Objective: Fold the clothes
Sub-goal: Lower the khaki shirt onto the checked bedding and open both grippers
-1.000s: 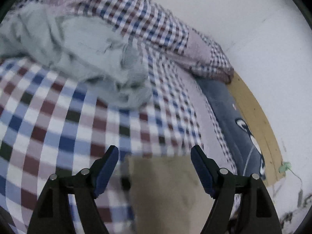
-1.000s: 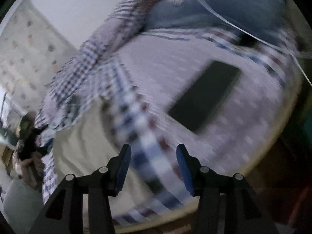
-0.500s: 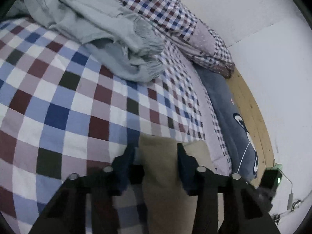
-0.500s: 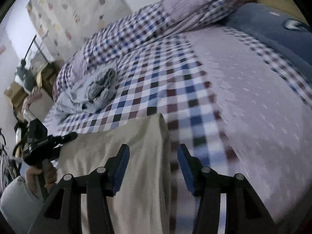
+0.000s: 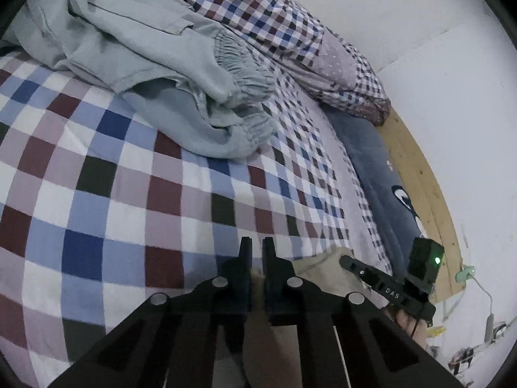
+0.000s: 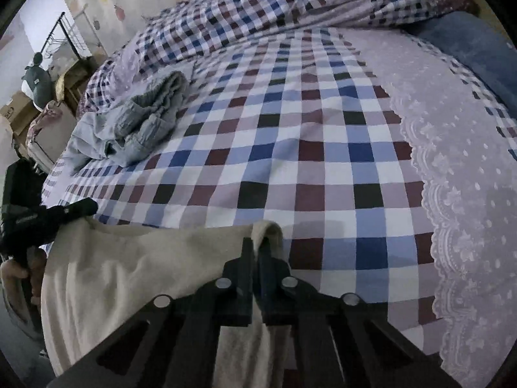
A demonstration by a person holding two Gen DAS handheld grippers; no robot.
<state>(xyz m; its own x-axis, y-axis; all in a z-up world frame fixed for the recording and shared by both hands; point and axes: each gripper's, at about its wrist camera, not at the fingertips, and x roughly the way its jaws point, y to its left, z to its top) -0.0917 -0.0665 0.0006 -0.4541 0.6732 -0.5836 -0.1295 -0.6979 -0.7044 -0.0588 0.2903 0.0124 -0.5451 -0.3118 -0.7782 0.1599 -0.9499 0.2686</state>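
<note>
A cream garment [image 6: 129, 274] is stretched between both grippers over the near edge of the checked bed. My right gripper [image 6: 257, 245] is shut on its right corner, and the fabric folds over the fingertips. My left gripper [image 5: 257, 249] is shut on the other corner, where cream garment [image 5: 320, 265] shows between and beside the fingers. Each gripper appears in the other's view: the right gripper [image 5: 344, 258] at the lower right, the left gripper [image 6: 87, 207] at the far left with a hand [image 6: 19, 268] below it. A crumpled grey-blue garment [image 5: 161, 64] lies farther back on the bed.
The checked bedsheet [image 6: 307, 135] spreads flat ahead. A bunched checked duvet [image 6: 226, 26] lies along the far side, and a dark blue pillow [image 5: 381, 174] rests by the wooden bed frame [image 5: 416, 168]. Cardboard boxes [image 6: 19, 110] and a clothes rack [image 6: 74, 32] stand beyond the bed.
Both grippers went from open to shut on the cream garment's corners. The views steadied and now look across the bed, with the garment stretched between them.
</note>
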